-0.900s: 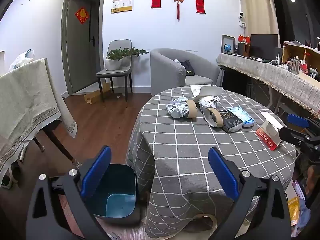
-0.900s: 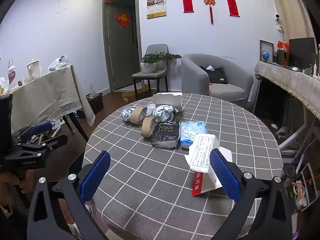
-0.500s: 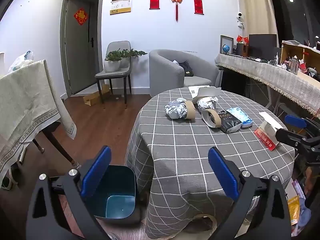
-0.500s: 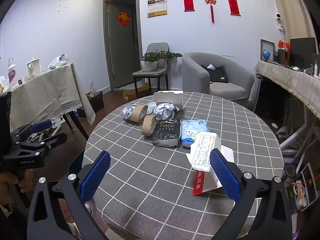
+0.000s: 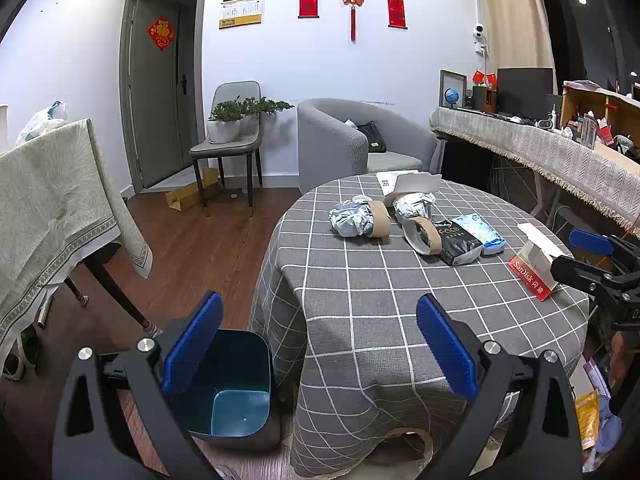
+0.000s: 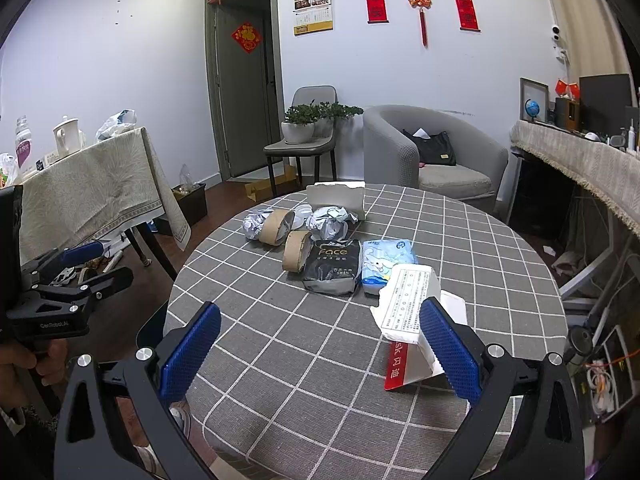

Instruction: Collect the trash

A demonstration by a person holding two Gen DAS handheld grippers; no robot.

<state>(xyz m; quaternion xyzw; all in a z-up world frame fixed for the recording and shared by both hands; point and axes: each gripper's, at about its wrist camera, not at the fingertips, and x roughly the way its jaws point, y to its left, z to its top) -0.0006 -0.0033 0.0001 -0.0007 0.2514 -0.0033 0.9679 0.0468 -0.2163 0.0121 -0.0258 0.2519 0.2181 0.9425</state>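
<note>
Lying in a loose cluster on the round surface (image 6: 500,264) with its grey checked cloth, the trash is as follows. Two crumpled foil balls (image 6: 330,222) sit toward the far side, one at the left (image 6: 253,225) and one just in front of a torn white carton (image 6: 338,197). Two brown tape rolls (image 6: 297,255) stand on edge beside them; the farther roll (image 6: 276,226) touches the left foil ball. A black tissue pack (image 6: 332,266) and a light blue tissue pack (image 6: 384,264) lie side by side, touching. Nearest the right hand-held gripper (image 6: 320,356), a torn white and red box (image 6: 412,320) rests near the surface's edge, its printed flap raised.

Both hand-held grippers are released, jaws fully spread, nothing between the pads. The right one hovers over the near edge of the surface, its right fingertip overlapping the box in view; contact cannot be confirmed. The left hand-held gripper (image 5: 318,344) hangs off the surface's side, above an open teal bin (image 5: 240,392) standing on the wooden floor (image 5: 192,248) against the hanging cloth. A person's hand (image 6: 24,364) grips the left tool's handle.
</note>
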